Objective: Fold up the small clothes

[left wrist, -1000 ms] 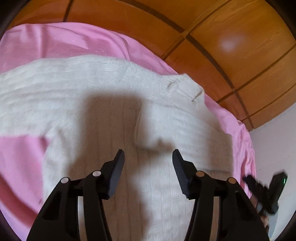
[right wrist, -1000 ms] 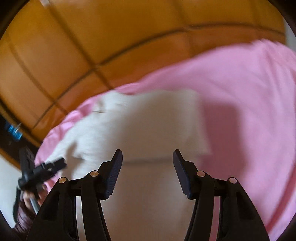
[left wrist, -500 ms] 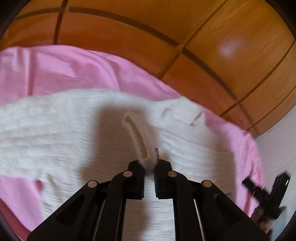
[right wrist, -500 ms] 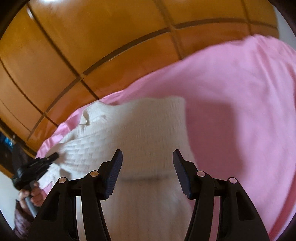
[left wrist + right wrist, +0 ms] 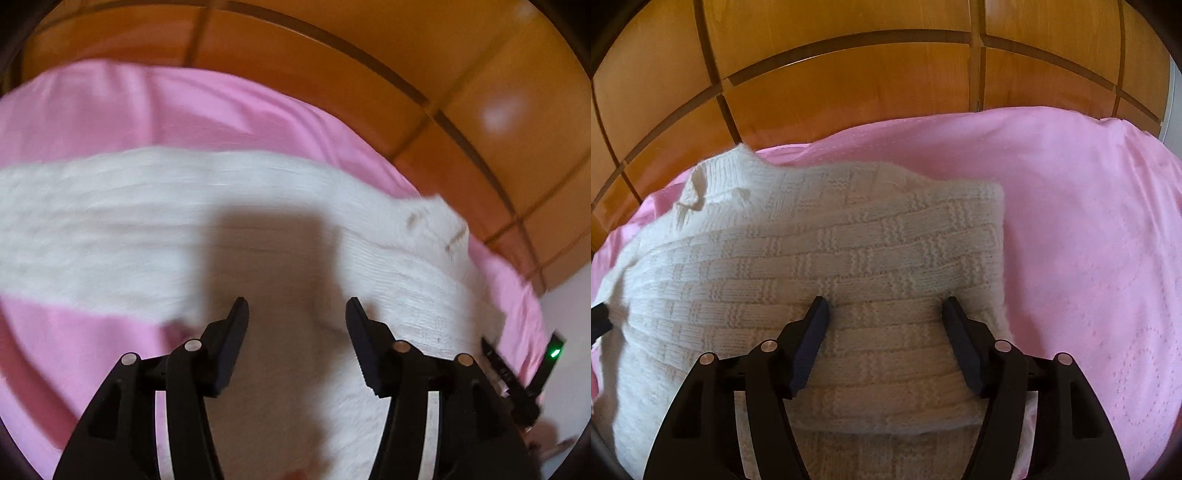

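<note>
A small white knitted sweater (image 5: 820, 258) lies partly folded on a pink bedsheet (image 5: 1089, 240). In the right wrist view its basket-weave top layer ends in a straight right edge. My right gripper (image 5: 884, 310) is open and empty, low over the sweater's near part. In the left wrist view the sweater (image 5: 184, 221) is blurred and spreads wide to the left. My left gripper (image 5: 297, 312) is open and empty just above the sweater, in its own shadow. The right gripper's body shows in the left wrist view at the far right (image 5: 517, 376).
A wooden panelled headboard (image 5: 849, 81) runs behind the bed and also shows in the left wrist view (image 5: 406, 74). Bare pink sheet (image 5: 147, 110) lies beyond the sweater and to its right. A white wall (image 5: 569, 332) is at the far right.
My left gripper shut on a fold of the sweater half a second ago, then let it go and opened. The fold now lies flat. The right gripper came lower over the sweater.
</note>
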The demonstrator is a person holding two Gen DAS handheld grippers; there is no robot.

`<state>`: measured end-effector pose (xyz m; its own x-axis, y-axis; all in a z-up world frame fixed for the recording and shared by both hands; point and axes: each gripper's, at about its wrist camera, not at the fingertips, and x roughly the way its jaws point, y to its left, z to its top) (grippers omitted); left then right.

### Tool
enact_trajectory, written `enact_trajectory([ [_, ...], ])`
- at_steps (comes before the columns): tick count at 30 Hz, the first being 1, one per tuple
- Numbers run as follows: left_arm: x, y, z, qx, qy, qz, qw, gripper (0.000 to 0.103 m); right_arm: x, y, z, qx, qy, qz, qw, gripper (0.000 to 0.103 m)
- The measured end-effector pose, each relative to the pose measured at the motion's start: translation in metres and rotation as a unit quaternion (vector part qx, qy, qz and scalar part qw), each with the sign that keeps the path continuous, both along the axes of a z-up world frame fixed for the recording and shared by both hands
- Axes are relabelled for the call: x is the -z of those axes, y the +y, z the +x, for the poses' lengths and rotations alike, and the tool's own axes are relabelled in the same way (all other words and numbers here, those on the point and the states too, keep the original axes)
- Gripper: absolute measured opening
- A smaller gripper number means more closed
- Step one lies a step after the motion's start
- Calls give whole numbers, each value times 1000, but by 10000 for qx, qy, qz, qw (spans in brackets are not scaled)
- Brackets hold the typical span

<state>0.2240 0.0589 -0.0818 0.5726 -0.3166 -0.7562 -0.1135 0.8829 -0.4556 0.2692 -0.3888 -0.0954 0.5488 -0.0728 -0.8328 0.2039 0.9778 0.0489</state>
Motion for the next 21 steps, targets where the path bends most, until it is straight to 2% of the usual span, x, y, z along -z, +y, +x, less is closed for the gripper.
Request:
enact_trajectory([
  [5, -4, 88, -45, -859, -203, -657, 9939, 54, -2, 8, -4, 37, 20, -268, 9996, 73],
  [7, -4, 132, -65, -1396, -325, -857, 9860, 59, -1, 8, -4, 42, 4, -254, 9997, 73],
  [8, -5, 149, -76, -1625, -355, -877, 9822, 65, -2, 7, -6, 43, -3, -233, 9997, 73],
  [13, 1, 242, -118, -2706, -424, -1240, 9537, 66, -2, 7, -4, 42, -26, -256, 9997, 74],
  [14, 3, 260, -125, -2936, -429, -1310, 9459, 66, -1, 8, -4, 45, -23, -267, 9996, 75],
  [17, 10, 301, -137, -3334, -495, -1741, 9253, 65, -1, 10, -5, 65, -11, -348, 9994, 76],
  [21, 19, 337, -140, -3874, -460, -1909, 9007, 58, -1, 11, -6, 78, 4, -420, 9991, 78],
])
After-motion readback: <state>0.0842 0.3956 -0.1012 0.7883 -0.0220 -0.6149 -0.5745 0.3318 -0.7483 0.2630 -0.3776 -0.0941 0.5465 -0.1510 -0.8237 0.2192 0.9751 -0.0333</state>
